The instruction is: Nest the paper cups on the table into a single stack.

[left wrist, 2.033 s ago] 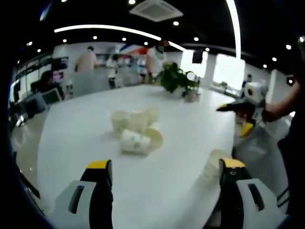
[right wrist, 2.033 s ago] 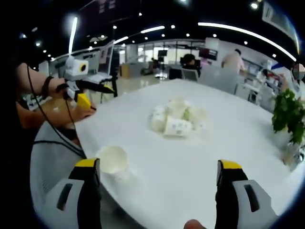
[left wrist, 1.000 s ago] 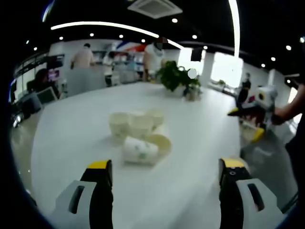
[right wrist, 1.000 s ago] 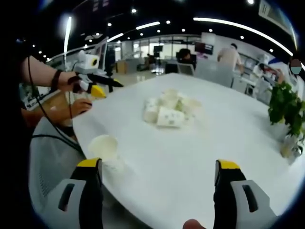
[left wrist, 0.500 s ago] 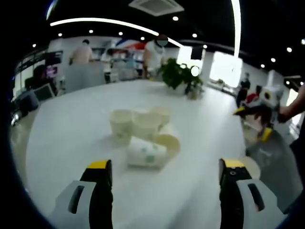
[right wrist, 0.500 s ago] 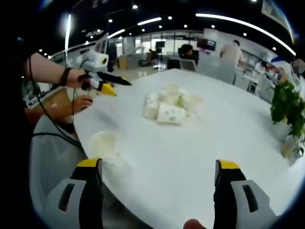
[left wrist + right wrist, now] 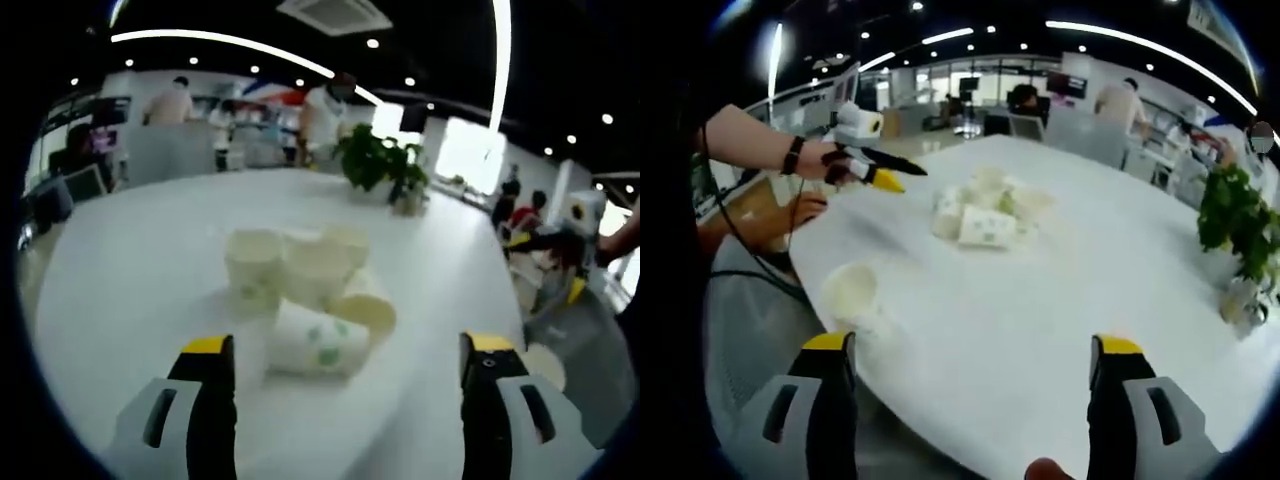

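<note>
My left tool [image 7: 340,400] and right tool [image 7: 965,405] both stand wide and empty at the bottom of their views. Past the left tool, mid-frame on the white bench [image 7: 120,260], lies a tipped cup [image 7: 318,342] touching the clustered paper cups [image 7: 290,265]. In the right gripper view a lone cup [image 7: 848,292] sits left of centre near the bench edge.

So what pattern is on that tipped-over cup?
White with small green spots on the cup, clearest in the left gripper view.
</note>
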